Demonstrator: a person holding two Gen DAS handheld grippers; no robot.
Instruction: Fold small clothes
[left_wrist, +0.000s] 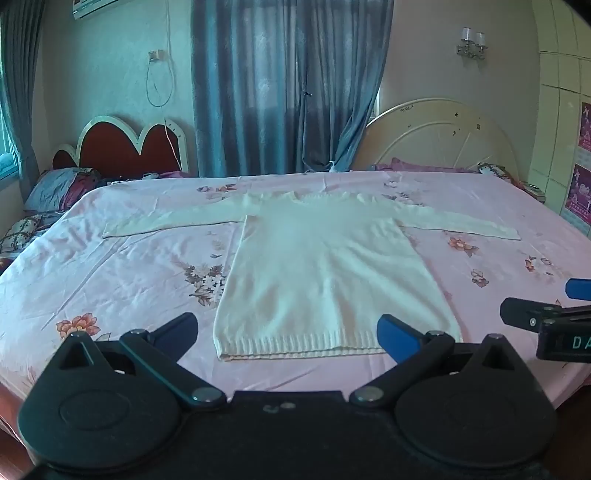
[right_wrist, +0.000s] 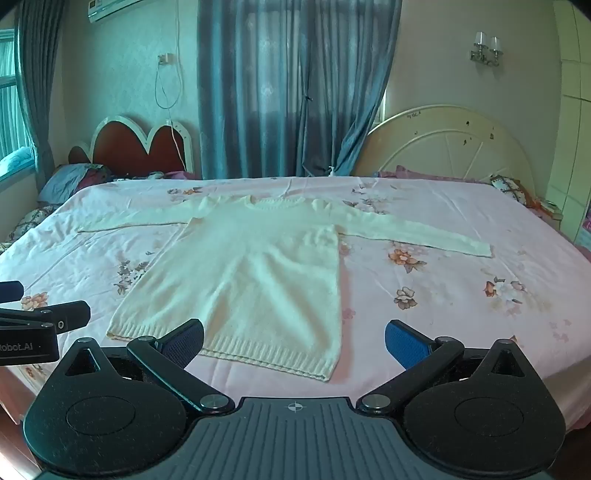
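Both our claws, left (left_wrist: 288, 338) and right (right_wrist: 294, 341), hang spread and empty at the hem of the sweater (left_wrist: 325, 269), lying flat on the bed (left_wrist: 129, 280). Folding looks unstarted; next we'd pinch a sleeve (right_wrist: 424, 236) and bring it across the body.

Dim teal-tinted daylight, soft focus, fisheye-bowed edges.
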